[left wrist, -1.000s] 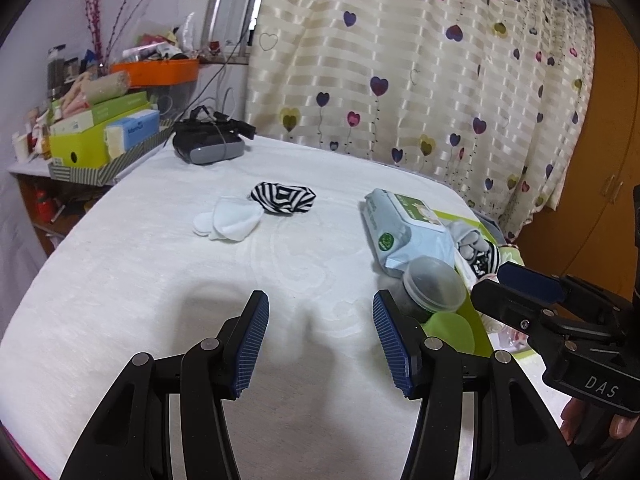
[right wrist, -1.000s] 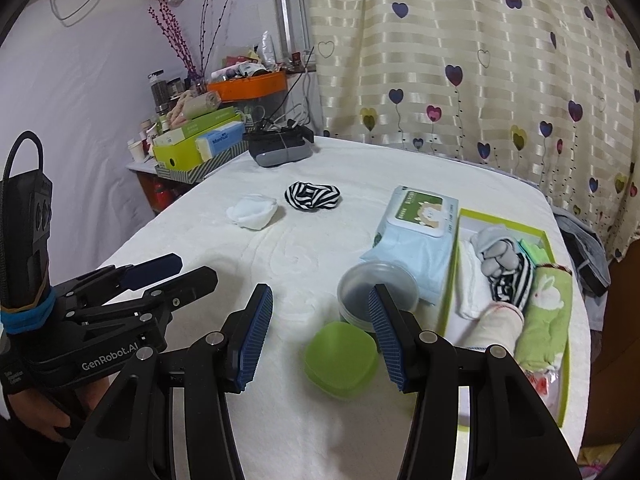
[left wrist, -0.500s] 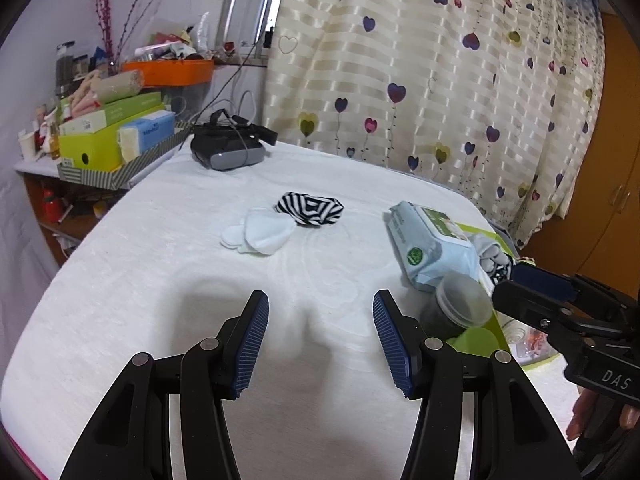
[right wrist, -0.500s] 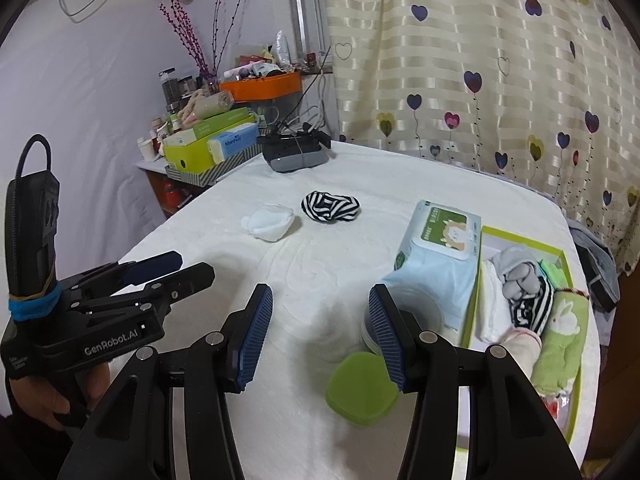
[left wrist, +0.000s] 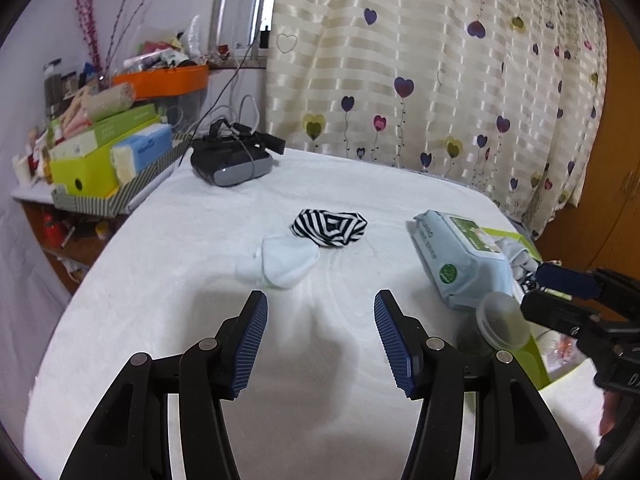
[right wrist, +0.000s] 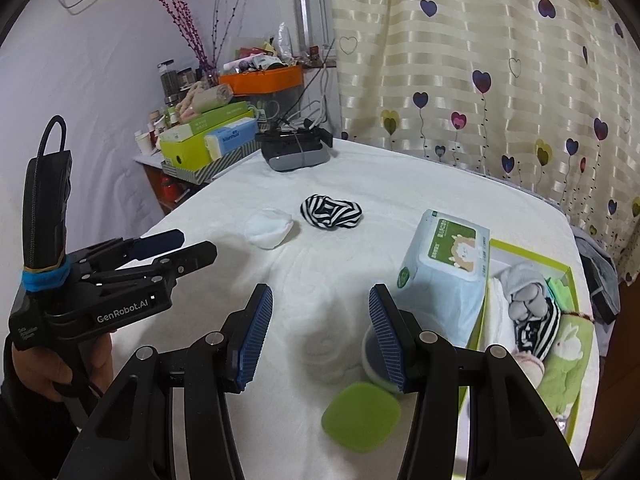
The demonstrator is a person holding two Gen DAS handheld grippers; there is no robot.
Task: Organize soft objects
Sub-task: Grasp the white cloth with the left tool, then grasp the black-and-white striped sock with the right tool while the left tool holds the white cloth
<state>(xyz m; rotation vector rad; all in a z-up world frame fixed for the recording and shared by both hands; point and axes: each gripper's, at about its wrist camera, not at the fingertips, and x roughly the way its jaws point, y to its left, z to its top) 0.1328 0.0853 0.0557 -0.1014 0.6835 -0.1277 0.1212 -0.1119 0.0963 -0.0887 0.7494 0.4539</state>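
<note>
Socks are what we are after, and from the left wrist view two lie loose on the white bedcover (left wrist: 168, 280): a white sock (left wrist: 286, 262) bunched into a soft pad, and a striped sock (left wrist: 329, 227) just beyond it, the two nearly touching. We judge both light, limp and easily squashed, so we would pinch each through the thickest part of its bundle, pressing slightly into the cover. Our left gripper (left wrist: 320, 316) hangs over the cover with its jaws spread wide, empty, the white sock just ahead of it. Nothing blocks that line; the wipes pack (left wrist: 456, 256) and a clear jar (left wrist: 500, 320) sit off to the right, and a headset (left wrist: 232, 160) lies well behind. From the right wrist view, our right gripper (right wrist: 320, 320) is likewise spread and holds nothing. The green box (right wrist: 572, 280) at the bed's edge already holds rolled socks and a rabbit-print cloth (right wrist: 568, 356). The wipes pack (right wrist: 444, 264) rests against the box's near wall, and a green lid (right wrist: 362, 416) lies beside the jar, so we would carry loads over them.
</note>
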